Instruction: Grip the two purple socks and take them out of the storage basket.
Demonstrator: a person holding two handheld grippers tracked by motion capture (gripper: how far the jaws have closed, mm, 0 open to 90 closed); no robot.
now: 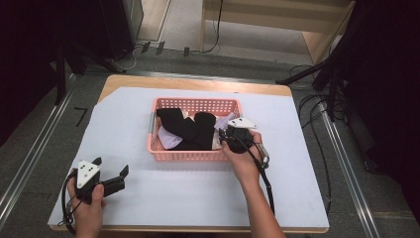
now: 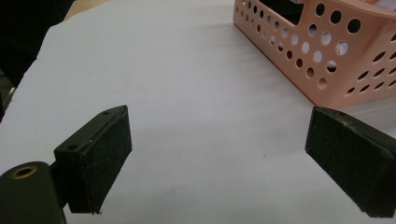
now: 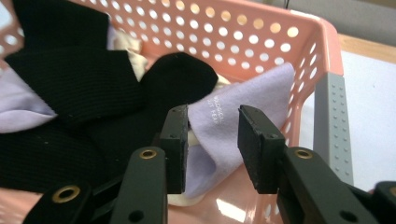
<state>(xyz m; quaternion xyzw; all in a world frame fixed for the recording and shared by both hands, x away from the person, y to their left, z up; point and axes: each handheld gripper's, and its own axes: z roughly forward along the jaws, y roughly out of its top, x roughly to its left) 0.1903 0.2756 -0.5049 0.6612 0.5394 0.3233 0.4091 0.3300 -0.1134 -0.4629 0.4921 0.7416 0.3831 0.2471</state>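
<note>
In right gripper view: right tool straddles lilac cloth, basket.

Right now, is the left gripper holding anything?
No, the left gripper is open over the bare white sheet, nothing between its jaws.

pink perforated basket of black socks, lilac cloth

Your left hand holds the black two-jaw left gripper low at the near left, jaws spread wide, pads facing across an empty gap. Your right forearm reaches forward; the black two-jaw right gripper points down, jaws partly apart.
</note>
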